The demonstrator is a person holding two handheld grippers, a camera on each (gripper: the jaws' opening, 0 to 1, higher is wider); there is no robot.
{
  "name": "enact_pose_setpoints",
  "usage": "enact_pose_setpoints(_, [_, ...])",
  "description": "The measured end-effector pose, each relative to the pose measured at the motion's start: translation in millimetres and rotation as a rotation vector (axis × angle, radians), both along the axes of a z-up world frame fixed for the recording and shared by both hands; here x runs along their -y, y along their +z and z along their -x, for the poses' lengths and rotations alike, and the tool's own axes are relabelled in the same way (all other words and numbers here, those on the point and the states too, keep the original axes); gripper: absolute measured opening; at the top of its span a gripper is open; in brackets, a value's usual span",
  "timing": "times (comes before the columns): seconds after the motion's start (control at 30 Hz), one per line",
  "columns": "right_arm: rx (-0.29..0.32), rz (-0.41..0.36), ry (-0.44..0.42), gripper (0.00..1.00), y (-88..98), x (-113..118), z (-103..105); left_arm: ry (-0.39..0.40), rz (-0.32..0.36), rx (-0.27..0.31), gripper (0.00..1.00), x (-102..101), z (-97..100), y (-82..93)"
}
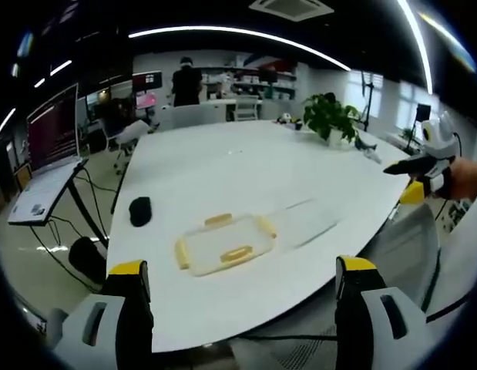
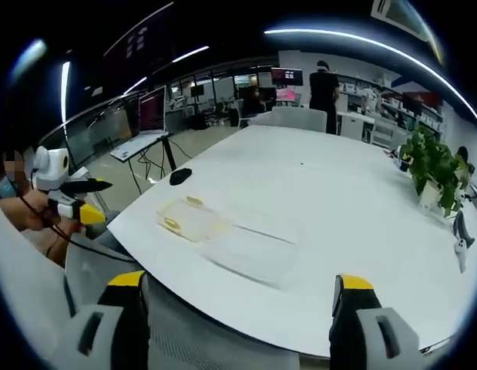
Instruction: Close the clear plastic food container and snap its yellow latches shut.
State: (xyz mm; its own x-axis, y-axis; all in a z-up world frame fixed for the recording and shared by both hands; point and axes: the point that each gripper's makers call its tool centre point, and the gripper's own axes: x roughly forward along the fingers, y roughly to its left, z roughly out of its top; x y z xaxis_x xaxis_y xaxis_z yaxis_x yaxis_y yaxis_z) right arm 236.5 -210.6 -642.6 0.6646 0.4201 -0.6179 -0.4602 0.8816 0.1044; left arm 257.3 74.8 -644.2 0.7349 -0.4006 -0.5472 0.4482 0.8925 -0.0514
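Left gripper (image 1: 242, 297): jaws stand wide apart at the bottom of the left gripper view, yellow-tipped, holding nothing, hanging off the near edge of the white table (image 1: 246, 166). Right gripper (image 2: 236, 308): jaws likewise spread and empty in the right gripper view, above the grey back of a chair (image 2: 215, 335) drawn up to the table edge.

Clear plastic food container (image 1: 223, 244): resting flat on the table near its front edge, well clear of both grippers. Yellow latches (image 1: 236, 253) visible on its sides (whether the lid is seated or the latches snapped cannot be determined at this range). A clear flat sheet (image 1: 307, 220) lies just beside it, toward the table's middle.

Black object (image 1: 140, 210): small, dark, on the table to one side of the container, apart from it.

Farther along the table: potted plant (image 1: 329, 117), upright, near the far edge.

Off the table: laptop (image 1: 49, 154) on a stand, screen lit. Background: a person (image 1: 186, 81) standing by shelving, back turned.
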Motion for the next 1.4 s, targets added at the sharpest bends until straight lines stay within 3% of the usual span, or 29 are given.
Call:
enact_pose_setpoints(0.4, [0.016, 0.013, 0.026, 0.99, 4.7, -5.8, -4.2, -0.035, -0.044, 0.007, 0.95, -6.0, -5.7, 1.1])
enact_pose_setpoints(0.47, [0.018, 0.010, 0.043, 0.99, 5.2, -9.1, -4.6, -0.051, -0.068, -0.002, 0.93, -6.9, -4.1, -1.9])
enact_pose_setpoints(0.8, [0.032, 0.024, 0.112, 0.99, 6.3, -25.6, -11.8, -0.084, -0.063, -0.006, 0.91, -10.7, -7.1, -2.7])
enact_pose_setpoints(1.0, [0.049, 0.020, 0.155, 0.94, 8.4, -32.2, -15.9, -0.106, -0.091, -0.005, 0.90, -15.4, -9.3, -5.7])
enact_pose_setpoints(1.13, [0.057, 0.048, 0.184, 0.92, 8.0, -35.6, -17.8, -0.122, -0.090, -0.003, 0.89, -18.7, -12.5, -5.6])
enact_pose_setpoints(1.23, [0.059, 0.040, 0.206, 0.91, 8.8, -40.0, -19.2, -0.142, -0.046, -0.018, 0.84, -17.7, -13.5, -1.6])
enact_pose_setpoints(1.4, [0.072, 0.071, 0.247, 0.90, 9.0, -46.4, -23.7, -0.186, -0.058, 0.005, 0.88, -17.4, -18.2, 6.3])
